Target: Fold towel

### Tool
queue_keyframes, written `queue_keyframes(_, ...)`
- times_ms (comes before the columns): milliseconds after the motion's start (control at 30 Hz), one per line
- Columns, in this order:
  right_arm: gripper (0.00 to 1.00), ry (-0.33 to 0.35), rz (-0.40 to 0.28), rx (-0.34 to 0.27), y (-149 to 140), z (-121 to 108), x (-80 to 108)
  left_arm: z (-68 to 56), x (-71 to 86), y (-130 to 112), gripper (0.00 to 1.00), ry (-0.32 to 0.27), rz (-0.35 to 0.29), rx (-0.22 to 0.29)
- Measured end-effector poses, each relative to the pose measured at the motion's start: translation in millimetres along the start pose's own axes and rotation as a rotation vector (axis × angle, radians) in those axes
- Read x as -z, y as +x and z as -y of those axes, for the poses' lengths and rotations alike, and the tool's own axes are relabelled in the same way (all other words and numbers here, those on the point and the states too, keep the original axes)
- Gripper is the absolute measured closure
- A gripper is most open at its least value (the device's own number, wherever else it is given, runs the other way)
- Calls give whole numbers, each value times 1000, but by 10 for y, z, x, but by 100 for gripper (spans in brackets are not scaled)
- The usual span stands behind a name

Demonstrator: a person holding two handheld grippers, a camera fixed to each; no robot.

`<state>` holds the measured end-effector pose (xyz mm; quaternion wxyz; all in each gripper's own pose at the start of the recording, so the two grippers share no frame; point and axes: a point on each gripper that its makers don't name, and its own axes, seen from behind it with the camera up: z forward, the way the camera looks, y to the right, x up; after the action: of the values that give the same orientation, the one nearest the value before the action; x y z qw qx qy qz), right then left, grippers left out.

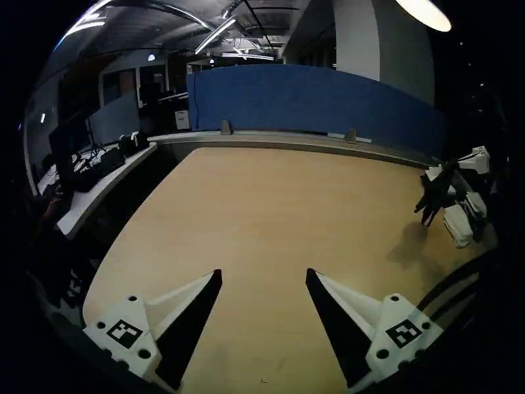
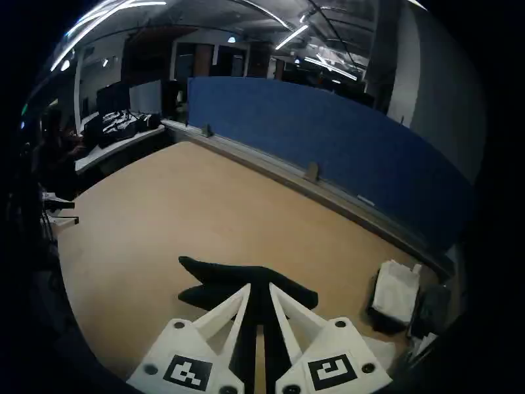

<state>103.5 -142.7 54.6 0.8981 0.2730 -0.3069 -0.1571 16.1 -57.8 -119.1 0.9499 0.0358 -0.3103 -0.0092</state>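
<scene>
Towel, dark and bunched, sits pinched between the narrowed right gripper fingers over the bench, while the left gripper stands wide open.

We are in an open-plan office. A long blue fabric divider screen runs along the far edge of the pale wood surface, held by small brackets, the way shared workstations are split. Off to the side stands a neighbouring white desk with dark bags and equipment on it. Overhead we see long strip lights and bare pipework under a dark open ceiling.
</scene>
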Motion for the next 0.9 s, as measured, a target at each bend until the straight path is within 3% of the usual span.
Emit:
queue_keyframes(567, 96, -164, 53, -58, -363, -1428, 259, -97, -30, -30, 5, 1, 17, -25)
queue_keyframes(900, 96, -223, 79, -83, -498, -2022, 298, -200, -73, -27, 5, -1, 26, -38)
